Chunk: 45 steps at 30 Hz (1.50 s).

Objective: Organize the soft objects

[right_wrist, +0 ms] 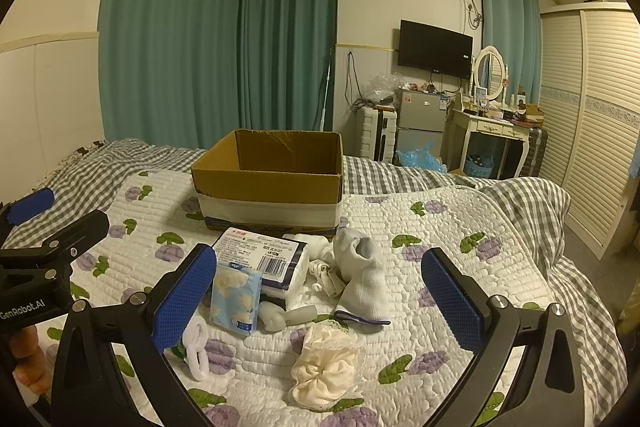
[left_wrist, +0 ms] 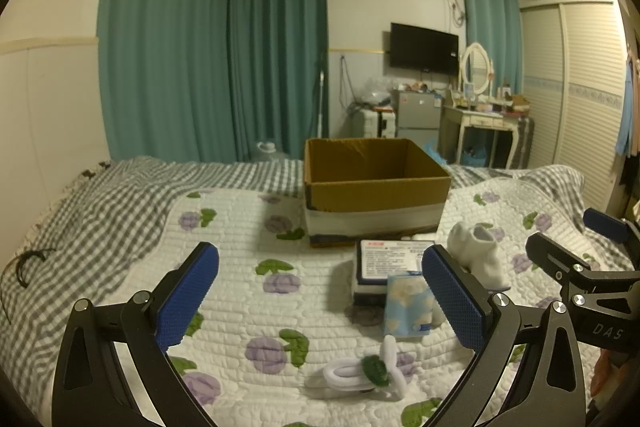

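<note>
An open cardboard box (left_wrist: pixel 376 187) (right_wrist: pixel 272 179) stands empty on the bed. In front of it lie a tissue pack with a printed label (right_wrist: pixel 264 259) (left_wrist: pixel 390 259), a small blue floral tissue packet (right_wrist: pixel 236 303) (left_wrist: pixel 408 307), a white sock (right_wrist: pixel 364 275) (left_wrist: pixel 478 255), a cream scrunchie (right_wrist: pixel 324 367), a grey soft piece (right_wrist: pixel 284 317) and white hair ties with a green bit (left_wrist: pixel 360 373) (right_wrist: pixel 196 345). My left gripper (left_wrist: pixel 320 297) is open and empty above the quilt. My right gripper (right_wrist: pixel 320 301) is open and empty over the pile.
The bed has a white floral quilt (left_wrist: pixel 240 287) over grey checked bedding (left_wrist: pixel 80 211). Teal curtains, a fridge (right_wrist: pixel 420 123), a dressing table (right_wrist: pixel 496 131) and a slatted wardrobe (right_wrist: pixel 600 147) lie beyond the bed.
</note>
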Motion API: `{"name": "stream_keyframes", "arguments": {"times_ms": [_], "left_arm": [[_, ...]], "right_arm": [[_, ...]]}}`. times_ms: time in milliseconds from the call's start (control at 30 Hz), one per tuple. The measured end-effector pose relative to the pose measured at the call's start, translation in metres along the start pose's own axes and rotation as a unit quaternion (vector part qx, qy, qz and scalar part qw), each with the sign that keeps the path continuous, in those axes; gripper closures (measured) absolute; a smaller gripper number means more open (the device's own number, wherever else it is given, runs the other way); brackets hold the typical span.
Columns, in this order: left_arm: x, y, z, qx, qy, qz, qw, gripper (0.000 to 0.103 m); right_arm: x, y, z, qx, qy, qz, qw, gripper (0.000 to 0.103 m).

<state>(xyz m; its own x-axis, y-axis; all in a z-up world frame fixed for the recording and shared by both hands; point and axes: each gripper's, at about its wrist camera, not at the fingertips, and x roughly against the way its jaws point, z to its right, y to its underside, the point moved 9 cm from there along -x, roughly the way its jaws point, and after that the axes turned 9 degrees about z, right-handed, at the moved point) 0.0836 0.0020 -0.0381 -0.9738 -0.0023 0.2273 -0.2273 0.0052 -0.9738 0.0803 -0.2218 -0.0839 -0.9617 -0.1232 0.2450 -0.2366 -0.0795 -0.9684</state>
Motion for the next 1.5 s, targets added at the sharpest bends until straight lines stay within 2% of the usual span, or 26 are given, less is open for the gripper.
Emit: {"name": "stream_keyframes", "arguments": {"times_ms": [633, 1000, 1133, 1300, 1500], "left_arm": [[0.001, 0.001, -0.001, 0.0, 0.0, -0.002, 1.0, 0.0], [0.022, -0.02, 0.006, 0.003, 0.007, 0.021, 0.9997, 0.0], [0.03, -0.029, 0.007, 0.017, 0.022, 0.019, 0.9994, 0.0], [0.028, -0.018, 0.007, 0.016, 0.022, -0.003, 0.9996, 0.0], [0.003, 0.042, 0.011, 0.017, 0.029, -0.08, 0.9962, 0.0]], "right_arm": [[0.002, 0.001, -0.002, -0.001, 0.0, -0.002, 1.0, 0.0], [0.036, -0.024, 0.001, -0.001, 0.003, 0.02, 1.0, 0.0], [0.046, -0.025, 0.001, 0.006, 0.005, 0.019, 1.0, 0.0], [0.038, -0.002, 0.012, 0.009, 0.019, -0.027, 0.999, 0.0], [-0.006, 0.074, 0.017, 0.007, 0.016, -0.147, 0.989, 0.0]]}}
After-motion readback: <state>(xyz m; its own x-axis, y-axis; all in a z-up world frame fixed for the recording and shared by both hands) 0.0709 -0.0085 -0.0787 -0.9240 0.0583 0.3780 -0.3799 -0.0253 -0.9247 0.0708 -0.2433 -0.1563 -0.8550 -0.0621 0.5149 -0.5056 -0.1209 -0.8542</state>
